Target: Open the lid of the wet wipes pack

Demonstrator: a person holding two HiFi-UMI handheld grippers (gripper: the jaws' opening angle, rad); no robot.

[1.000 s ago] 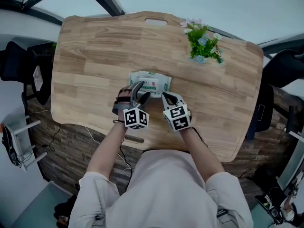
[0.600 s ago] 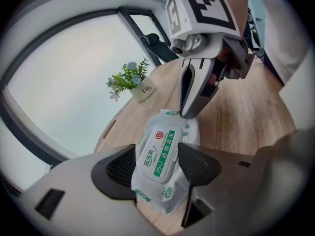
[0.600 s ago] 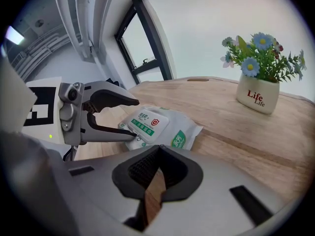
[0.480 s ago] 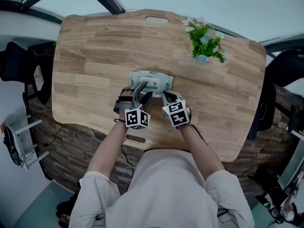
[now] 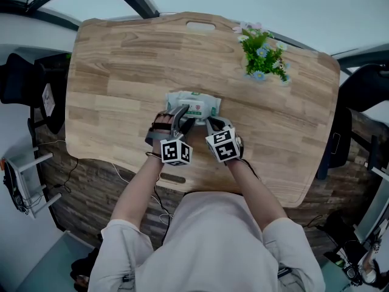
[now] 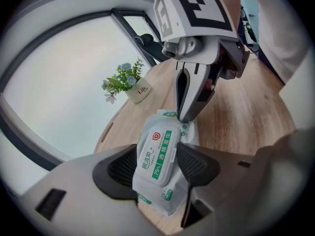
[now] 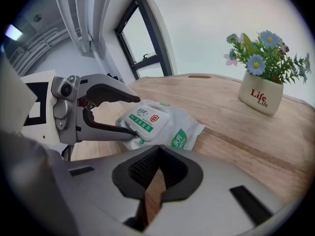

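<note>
A pale wooden table [image 5: 121,72] is seen from above, with a person's two arms reaching over its near edge. The wet wipes pack [image 5: 193,106], white with green print, lies flat around the middle of the table, a little toward the near edge. Its lid [image 7: 146,119] faces up and is closed.

The left gripper [image 6: 157,156] straddles the pack from the left end. Its jaws are wide apart with the lid between the pads, and they have just been closing in. One pad touches the lid's edge beside the tab; a firm squeeze cannot be made out.

The right gripper [image 7: 158,161] has its jaws nearly together, with nothing between them. It points down at the pack's near right end, touching it or just beside it. In the left gripper view it stands straight beyond the lid.

From above, both marker cubes hide the pack's near edge.

A small pot of blue and white flowers [image 5: 262,55] stands near the far right corner, well apart from the pack. A slot handle [image 5: 199,25] is cut into the far edge. Dark chairs [image 5: 18,81] stand beside the table's left and right edges.
</note>
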